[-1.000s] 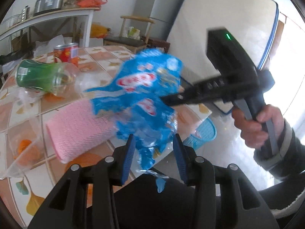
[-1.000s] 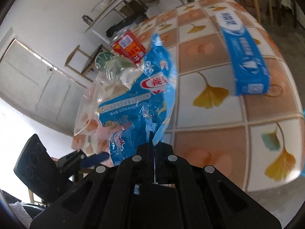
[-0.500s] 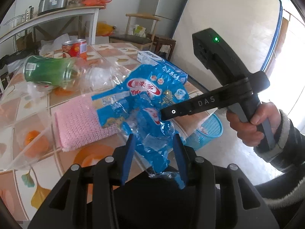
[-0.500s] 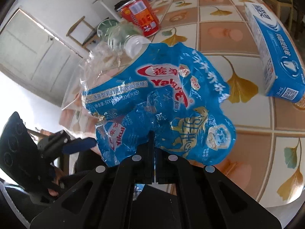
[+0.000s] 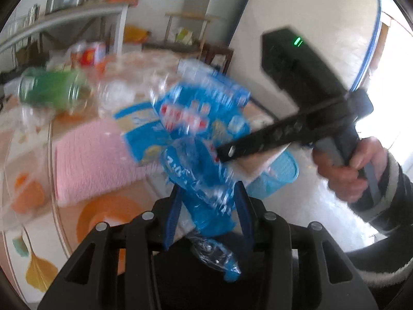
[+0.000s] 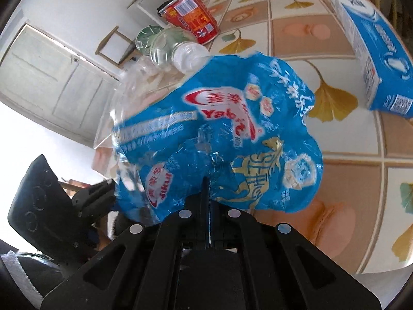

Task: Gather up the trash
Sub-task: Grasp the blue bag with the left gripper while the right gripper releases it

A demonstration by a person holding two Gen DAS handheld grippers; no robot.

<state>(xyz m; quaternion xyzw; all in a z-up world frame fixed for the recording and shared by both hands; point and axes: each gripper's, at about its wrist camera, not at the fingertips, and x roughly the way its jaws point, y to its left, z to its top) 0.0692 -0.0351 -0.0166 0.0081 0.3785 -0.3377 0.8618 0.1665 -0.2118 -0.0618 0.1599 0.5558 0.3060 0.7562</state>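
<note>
A crumpled blue plastic wrapper (image 6: pixel 219 129) with red and white print hangs over the tiled table's edge. My right gripper (image 6: pixel 207 183) is shut on its lower fold. In the left wrist view the same right gripper (image 5: pixel 227 152) comes in from the right, held by a hand (image 5: pixel 346 175), pinching the wrapper (image 5: pixel 201 129). The wrapper's lower crumpled end sits between the blue pads of my left gripper (image 5: pixel 207 206), whose jaws stand partly apart around it without squeezing it. This view is blurred.
On the table (image 6: pixel 348 139) lie a green bottle (image 5: pixel 51 93), a red can (image 6: pixel 191 15), a blue carton (image 6: pixel 374 51), a pink cloth (image 5: pixel 98 160) and clear plastic bags (image 5: pixel 25 193). A blue basket (image 5: pixel 278 175) stands on the floor past the table edge.
The right gripper has come down and turned with the wrapper. The wrapper's lower end now sits deeper between the left gripper's jaws, which kept their width.
</note>
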